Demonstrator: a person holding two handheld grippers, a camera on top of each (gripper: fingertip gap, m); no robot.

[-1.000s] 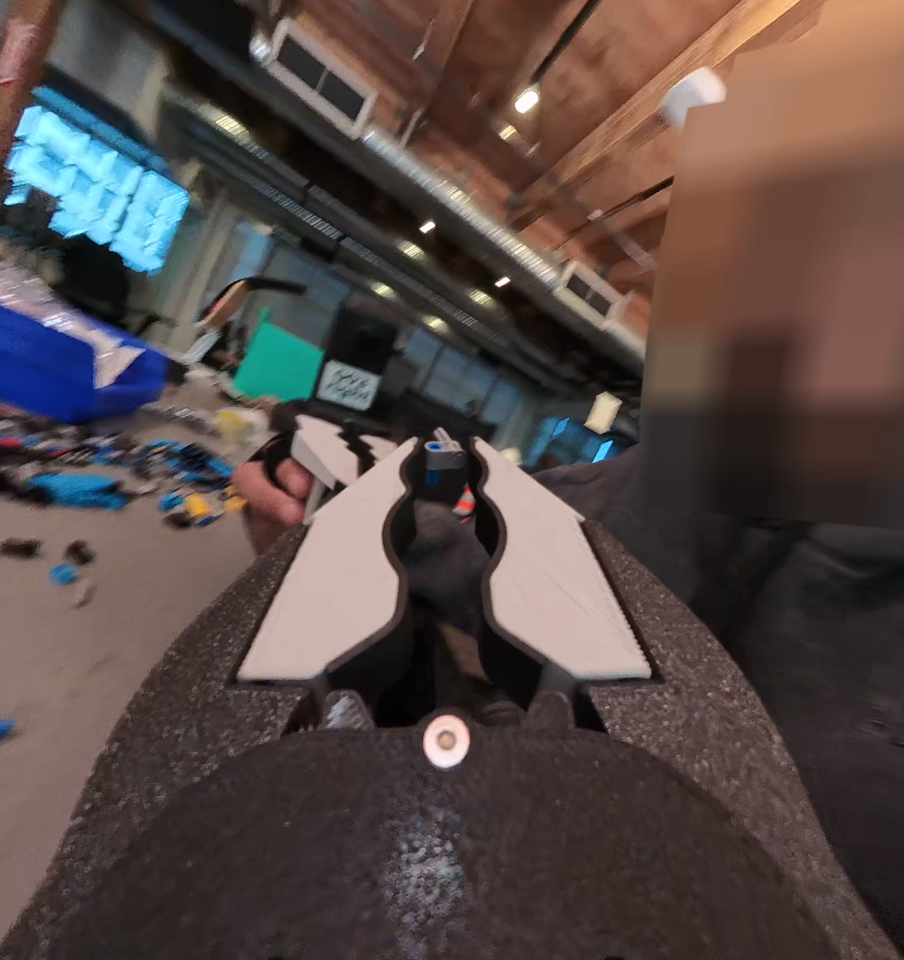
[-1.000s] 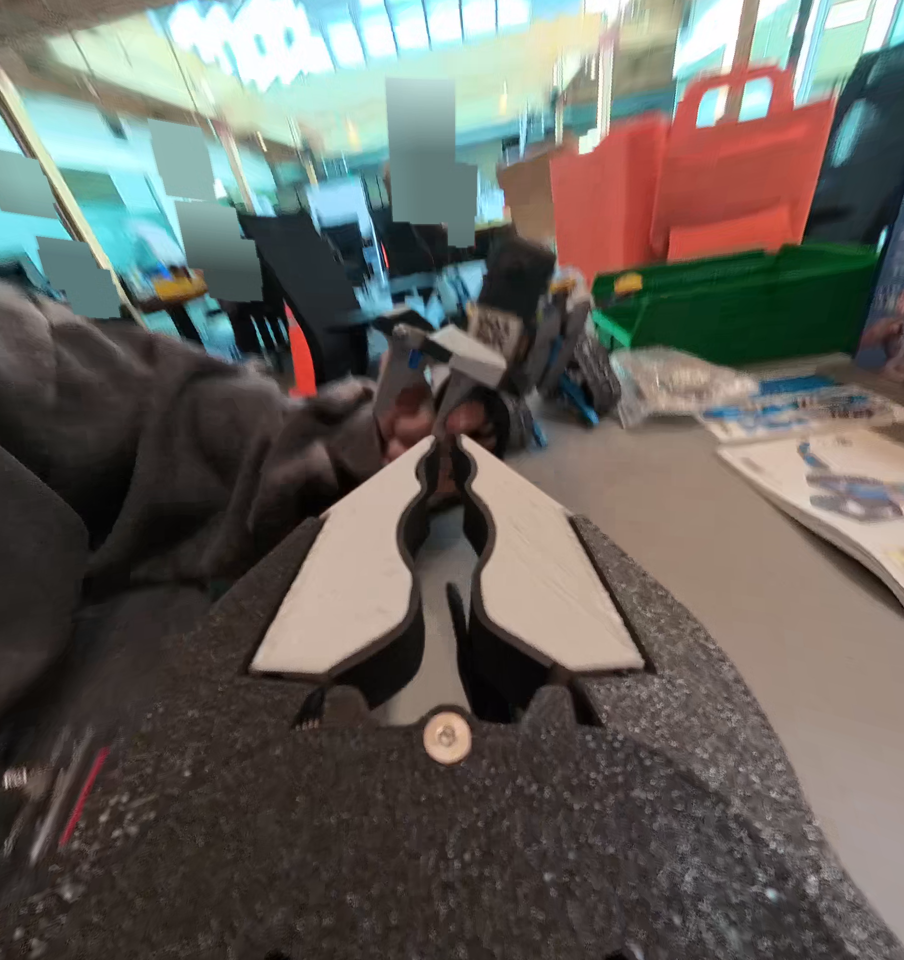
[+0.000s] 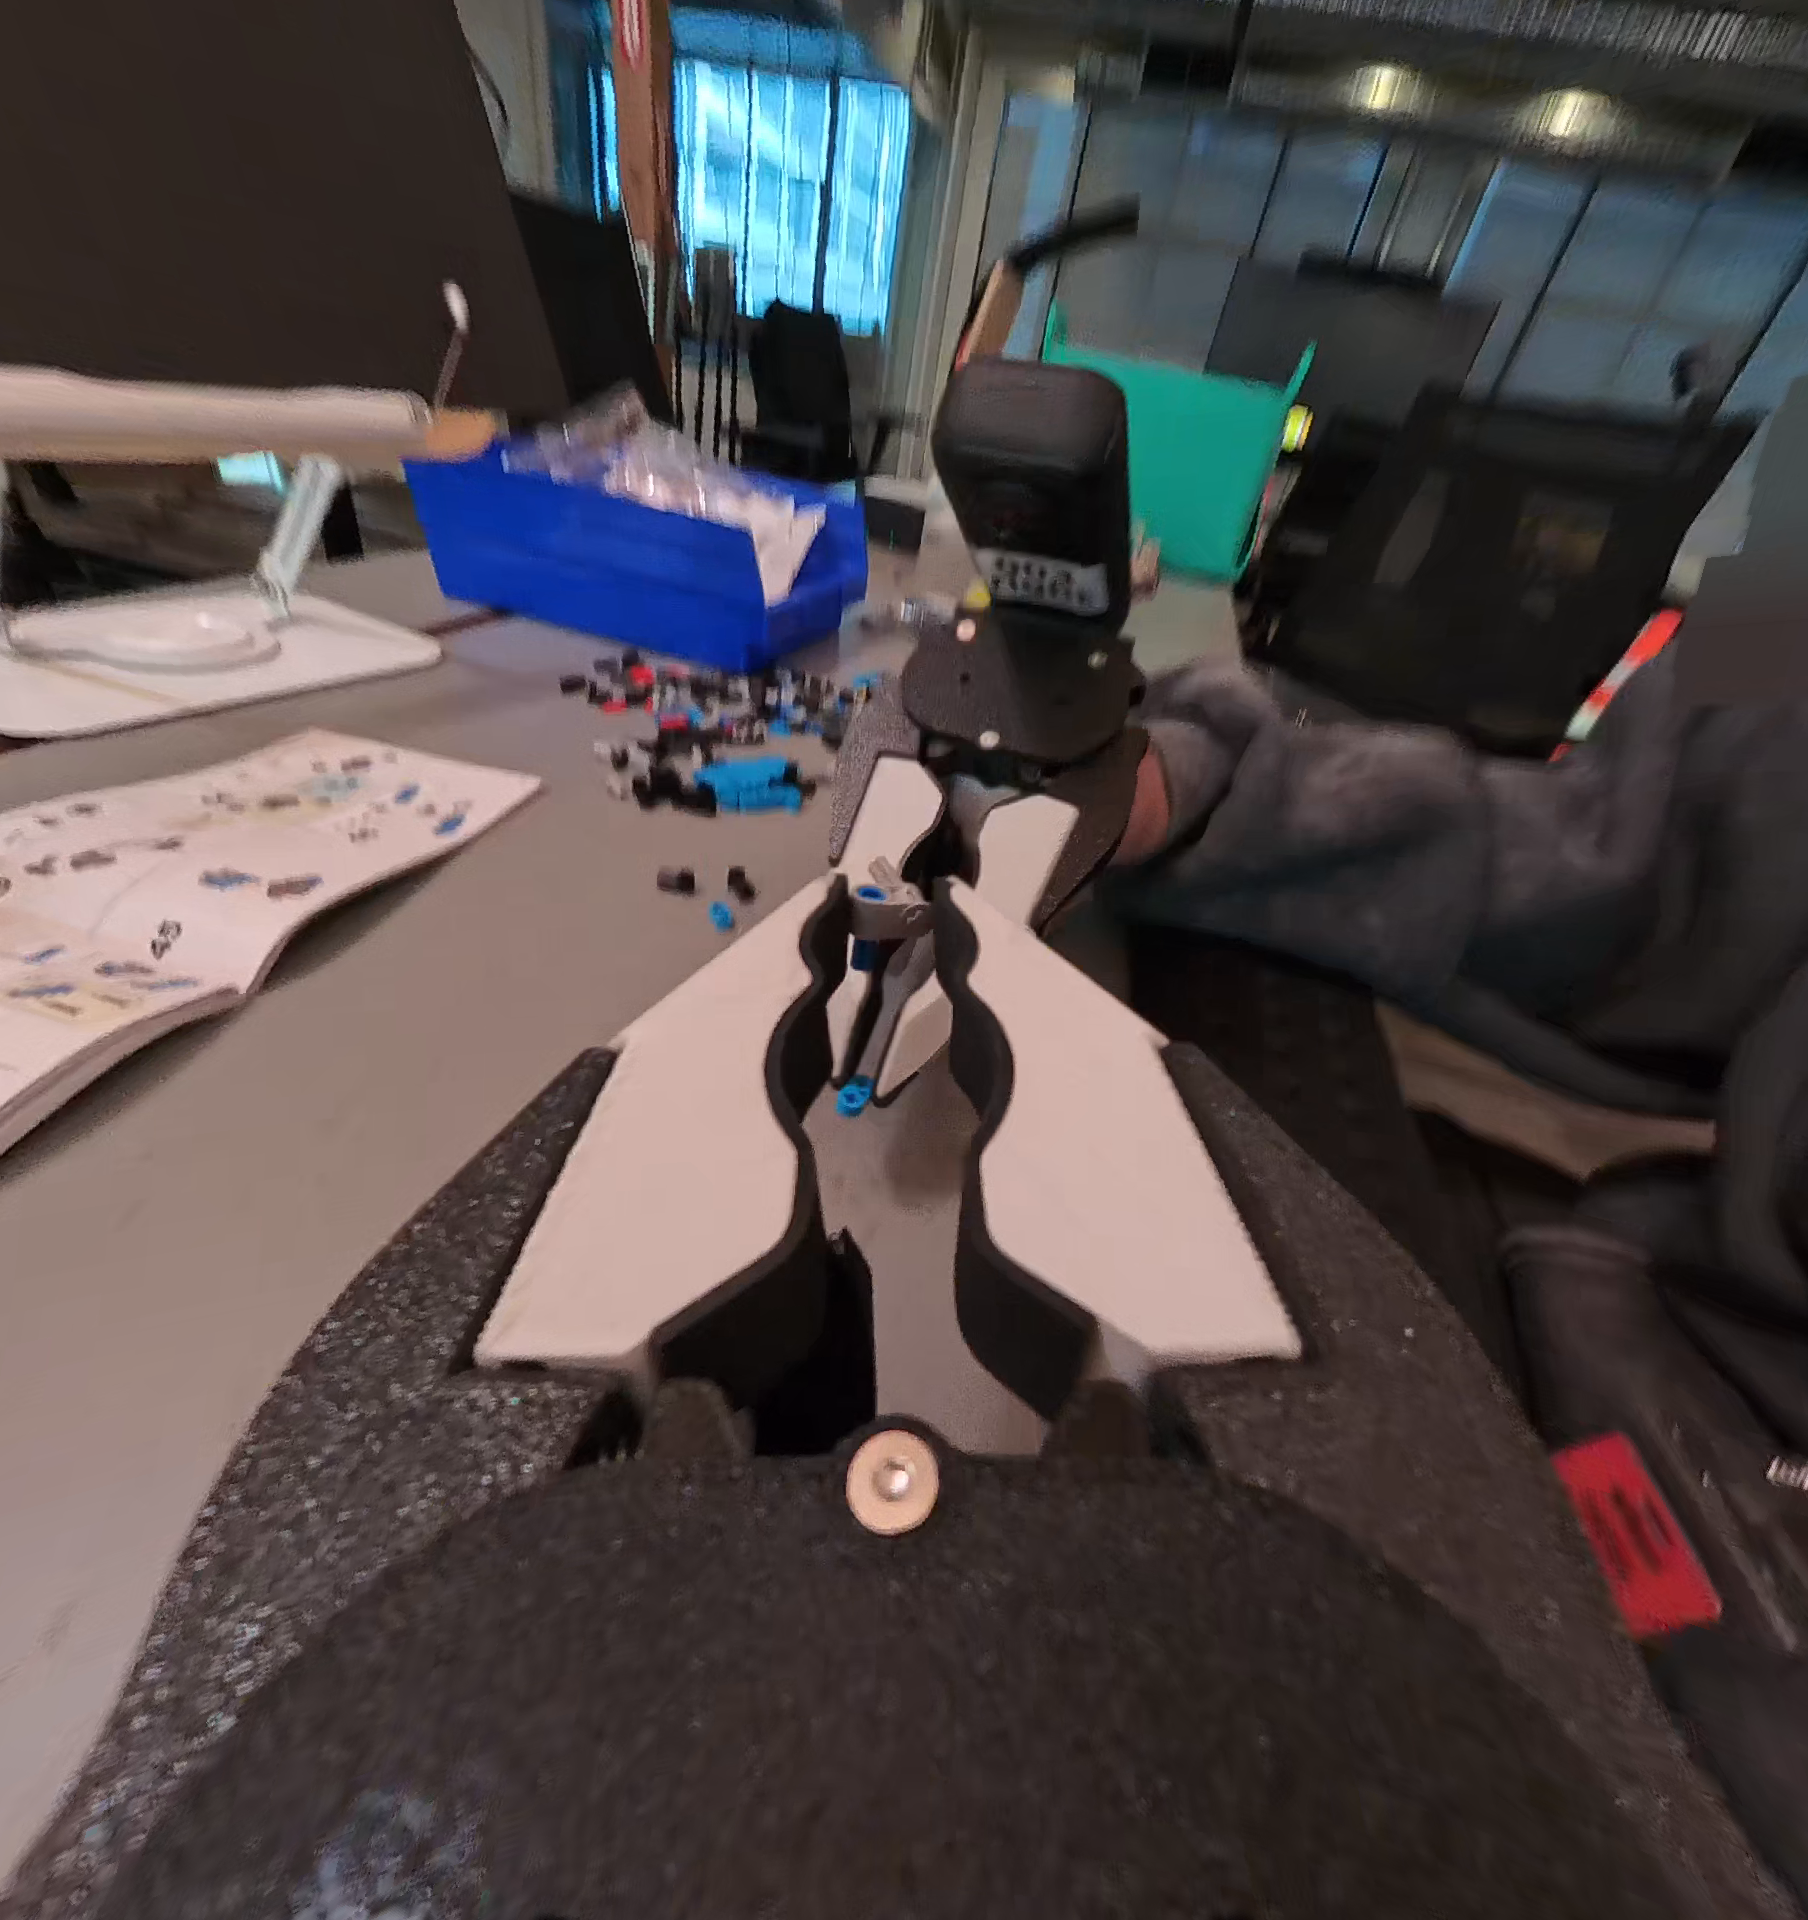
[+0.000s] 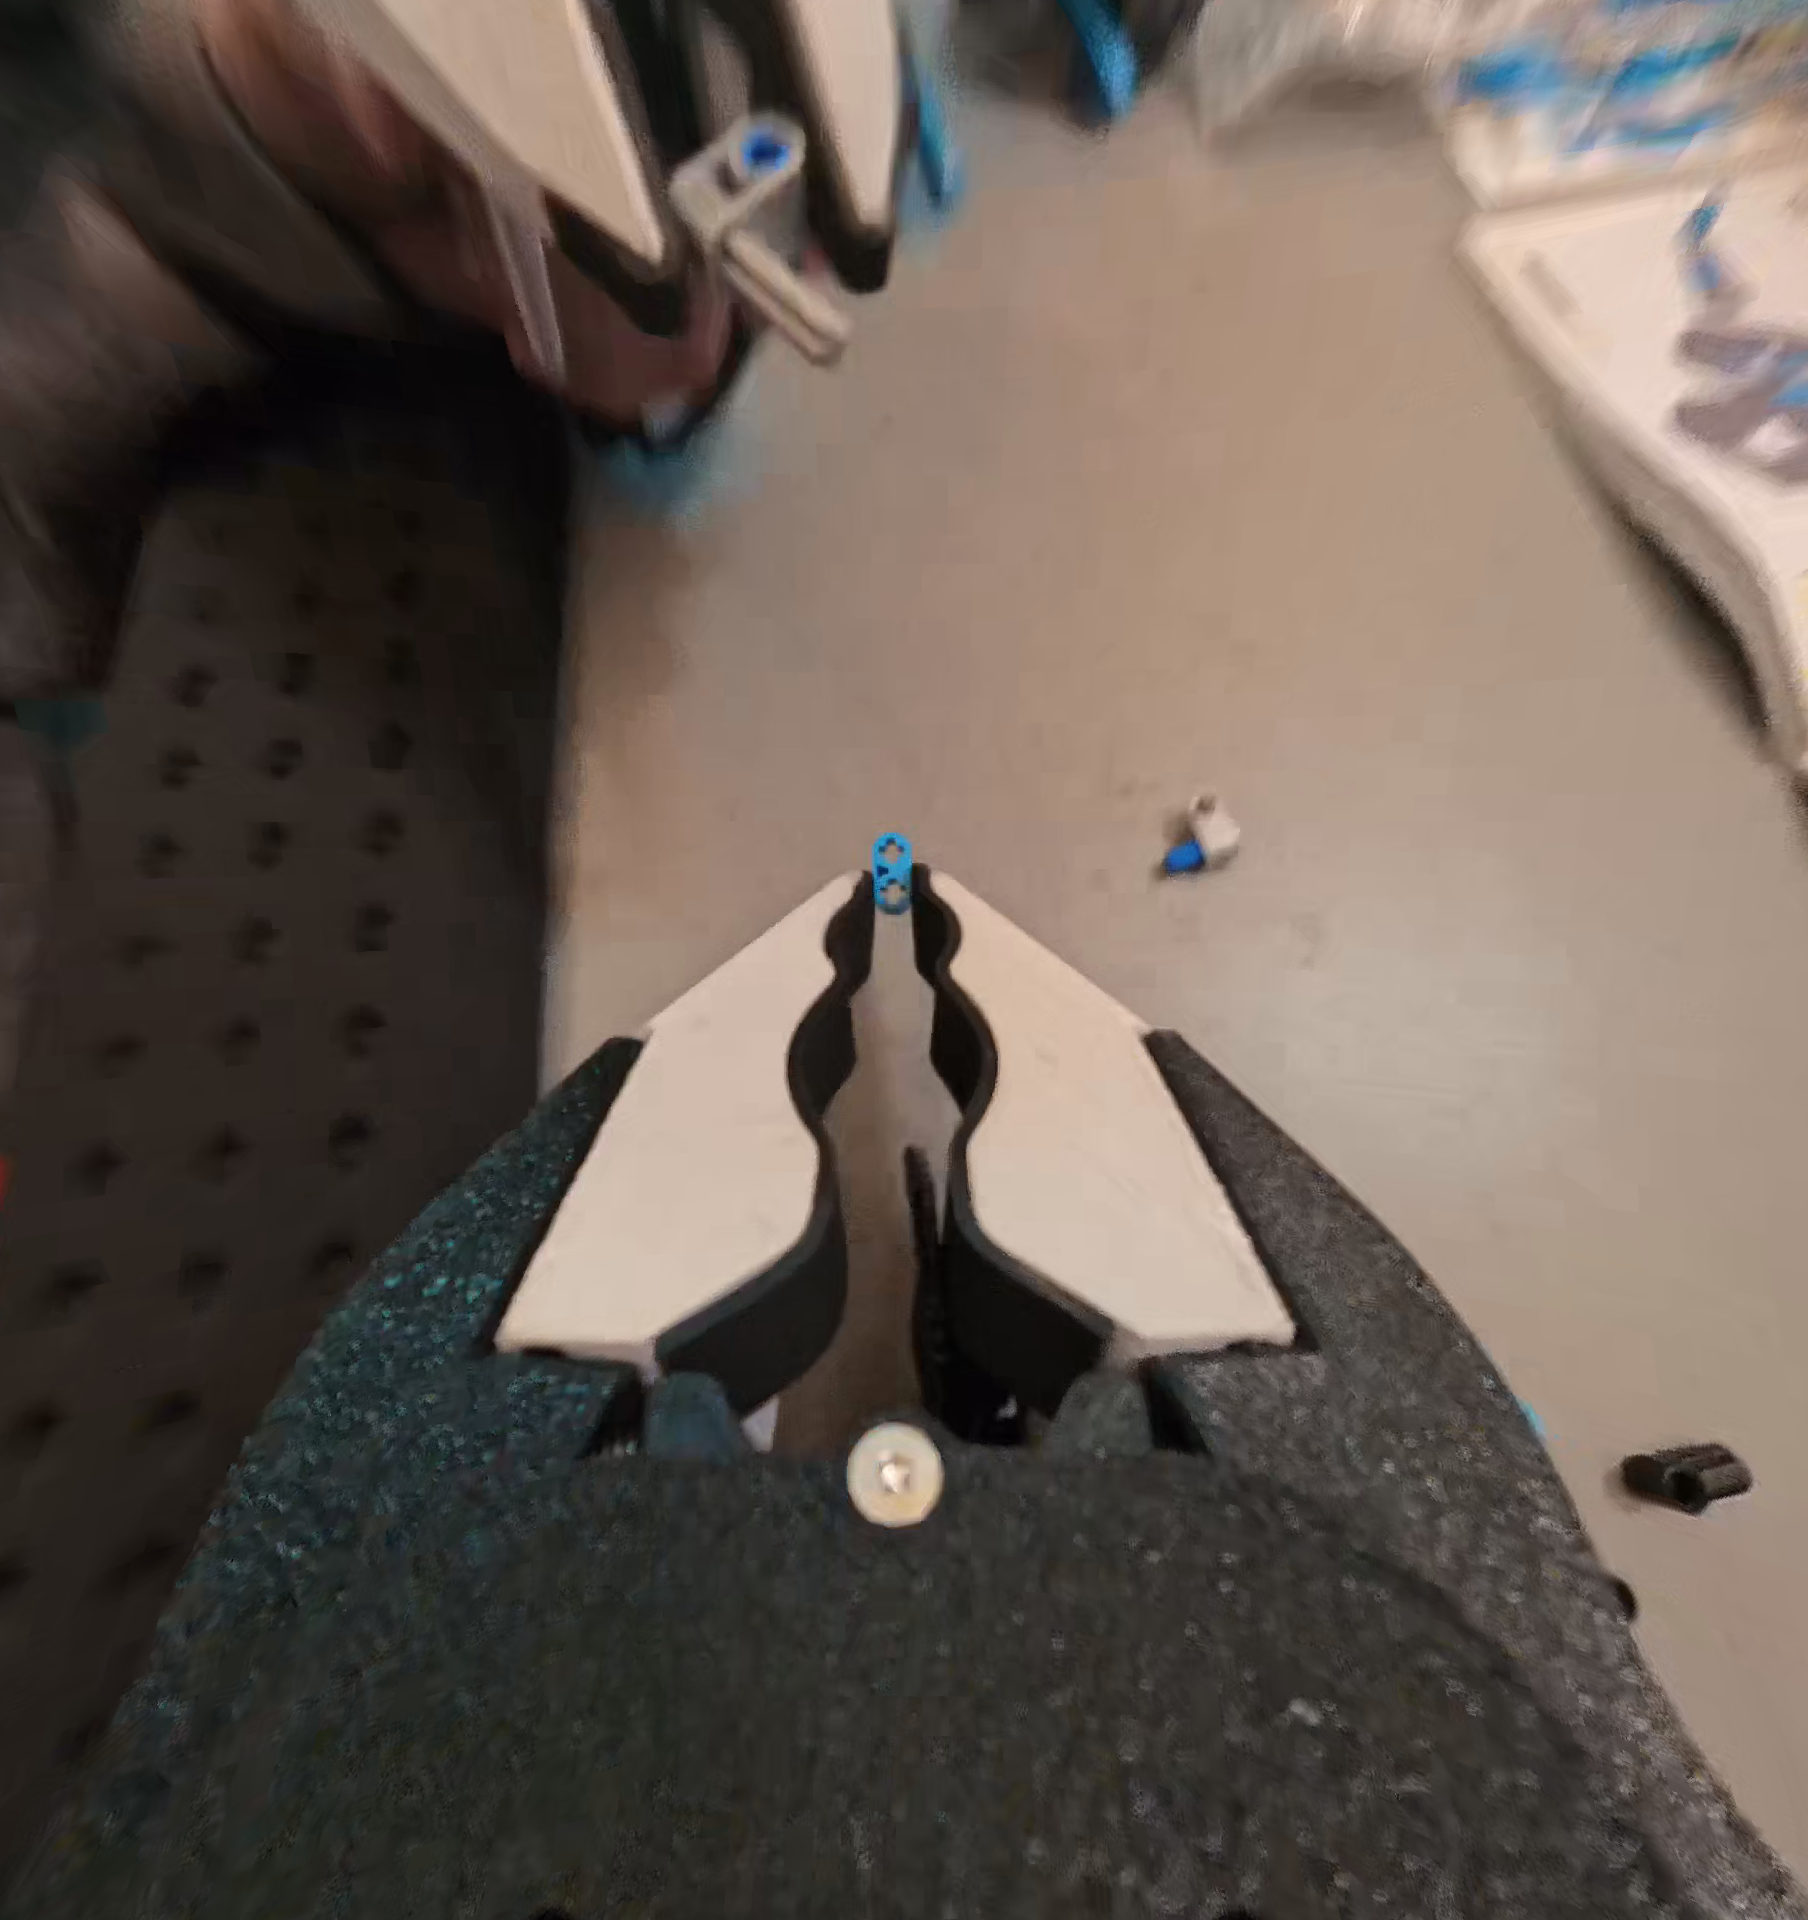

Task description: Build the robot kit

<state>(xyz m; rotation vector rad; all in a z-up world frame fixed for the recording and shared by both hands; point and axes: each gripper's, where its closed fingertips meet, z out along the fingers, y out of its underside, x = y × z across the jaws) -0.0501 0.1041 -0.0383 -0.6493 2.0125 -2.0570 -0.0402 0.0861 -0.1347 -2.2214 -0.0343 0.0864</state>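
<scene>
Left wrist view has the left gripper (image 3: 884, 904) clamped on a small grey assembly (image 3: 884, 935) with blue pins, held above the grey worktop (image 3: 256, 1195); its thin arm hangs down between the fingers. Right wrist view shows the right gripper (image 4: 892, 883) pinching a tiny blue two-hole link (image 4: 892, 871) at the very tips, over the worktop, with the left gripper and its assembly blurred above. Both pieces look like hard, light, smooth plastic: stiff, likely to twist or slip if held by an edge, so the flat faces seem the best hold. A booklet (image 3: 152, 935), a blue bin (image 3: 630, 561) and loose pieces (image 3: 713, 727) lie beyond.
</scene>
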